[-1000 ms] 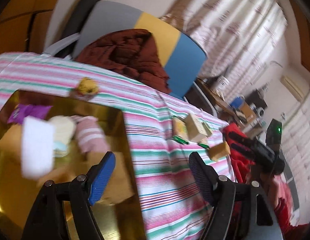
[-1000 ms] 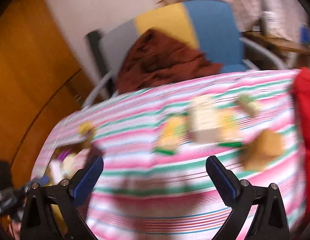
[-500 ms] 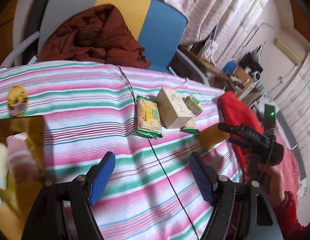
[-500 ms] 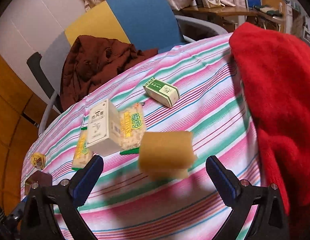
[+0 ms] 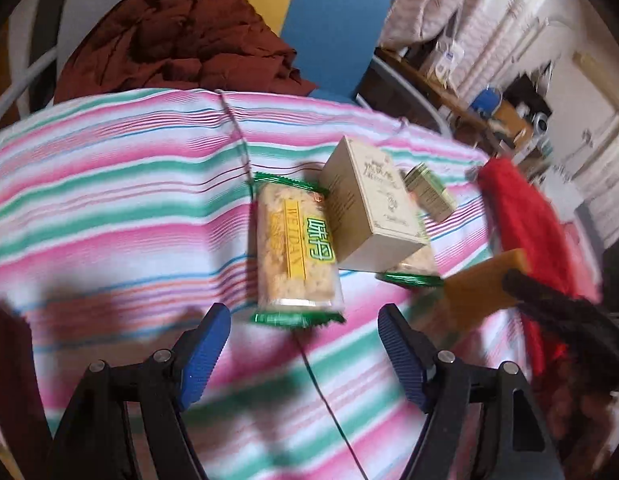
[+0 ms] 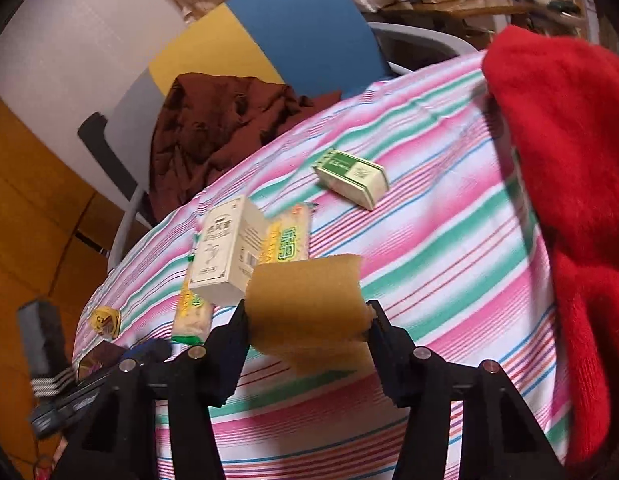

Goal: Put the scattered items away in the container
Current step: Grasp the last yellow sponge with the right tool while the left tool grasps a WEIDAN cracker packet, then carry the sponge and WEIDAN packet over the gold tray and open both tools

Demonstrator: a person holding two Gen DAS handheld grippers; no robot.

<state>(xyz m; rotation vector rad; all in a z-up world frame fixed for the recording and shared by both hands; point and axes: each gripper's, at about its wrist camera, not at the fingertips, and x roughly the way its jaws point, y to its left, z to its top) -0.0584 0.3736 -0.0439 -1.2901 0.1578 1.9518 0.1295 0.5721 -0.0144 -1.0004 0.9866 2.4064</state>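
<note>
Right claw just closed onto yellow sponge, pinching it above the striped table, left claw spread and empty just short of snack packet, beige box touching packet.

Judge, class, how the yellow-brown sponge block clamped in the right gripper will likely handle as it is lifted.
The sponge is probably soft: its sides dent where the right gripper squeezes. Likely light for its bulk, given the porous look. Its flat faces suggest it won't roll.
</note>
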